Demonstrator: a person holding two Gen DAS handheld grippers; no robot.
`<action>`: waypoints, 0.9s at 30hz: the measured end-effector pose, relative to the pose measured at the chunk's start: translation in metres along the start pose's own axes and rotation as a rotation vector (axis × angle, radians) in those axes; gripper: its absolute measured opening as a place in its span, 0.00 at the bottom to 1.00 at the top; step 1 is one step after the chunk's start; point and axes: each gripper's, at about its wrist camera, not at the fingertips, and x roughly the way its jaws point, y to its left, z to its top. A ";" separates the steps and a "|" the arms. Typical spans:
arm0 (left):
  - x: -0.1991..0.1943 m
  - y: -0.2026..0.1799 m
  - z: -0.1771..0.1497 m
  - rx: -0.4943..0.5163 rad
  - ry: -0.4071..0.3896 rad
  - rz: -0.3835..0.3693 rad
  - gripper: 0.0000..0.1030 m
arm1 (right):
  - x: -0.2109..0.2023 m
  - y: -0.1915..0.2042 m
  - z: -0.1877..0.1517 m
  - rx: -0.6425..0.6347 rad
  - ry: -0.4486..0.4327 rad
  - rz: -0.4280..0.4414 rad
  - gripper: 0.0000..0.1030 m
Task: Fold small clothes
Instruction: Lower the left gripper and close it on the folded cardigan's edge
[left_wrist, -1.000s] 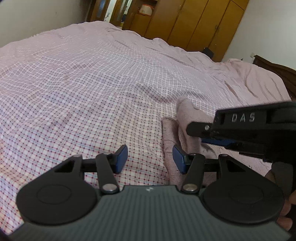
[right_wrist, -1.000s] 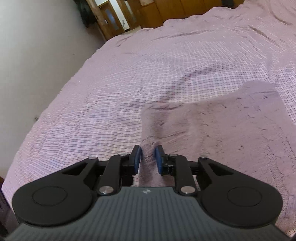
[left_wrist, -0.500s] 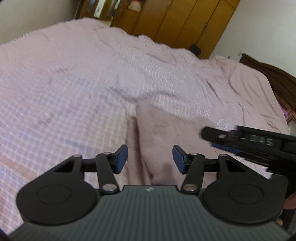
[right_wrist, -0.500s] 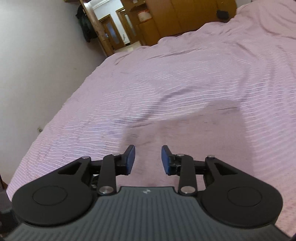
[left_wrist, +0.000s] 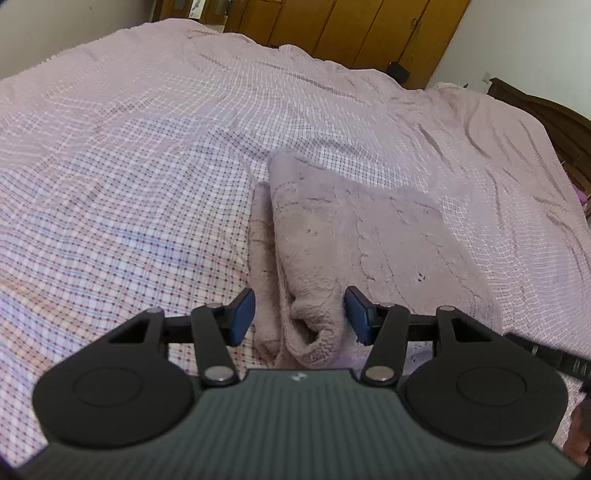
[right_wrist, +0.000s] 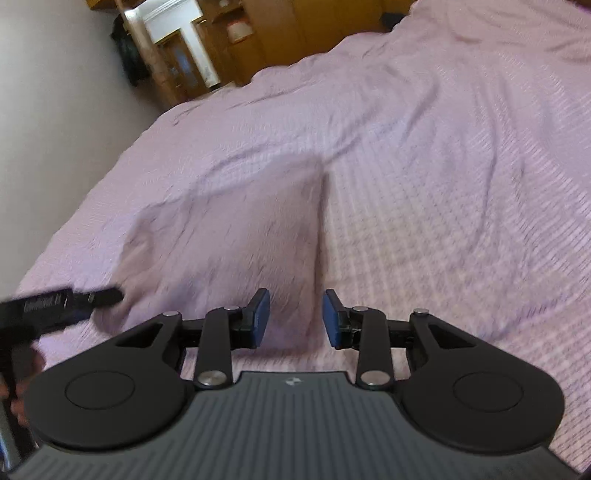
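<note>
A fluffy pale pink garment (left_wrist: 354, 236) lies folded on the checked pink bedsheet (left_wrist: 129, 177). In the left wrist view its near corner bunches up between the fingers of my left gripper (left_wrist: 300, 314), which is open and not closed on it. In the blurred right wrist view the garment (right_wrist: 236, 236) lies ahead and left of my right gripper (right_wrist: 296, 317), which is open and empty above the garment's right edge. The left gripper (right_wrist: 92, 297) shows at the left edge of that view, at the garment's left side.
The bed fills both views, with wrinkles in the sheet (left_wrist: 480, 155) toward the far right. Wooden wardrobes (left_wrist: 351, 29) stand beyond the bed. A dark headboard (left_wrist: 554, 122) is at the right. A white wall (right_wrist: 55, 110) runs along the bed's left side.
My right gripper let go of the garment, opened and swung toward its right edge. My left gripper moved over the garment's near corner and stayed open.
</note>
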 end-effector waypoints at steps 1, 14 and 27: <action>-0.004 0.000 0.001 0.000 -0.005 -0.003 0.54 | -0.001 0.003 -0.005 -0.024 -0.004 0.012 0.39; 0.011 -0.022 -0.008 0.118 -0.022 0.047 0.32 | 0.028 0.062 -0.022 -0.374 -0.105 -0.178 0.22; 0.017 0.011 -0.014 0.042 0.067 0.023 0.26 | 0.023 0.027 -0.050 -0.217 -0.058 -0.183 0.07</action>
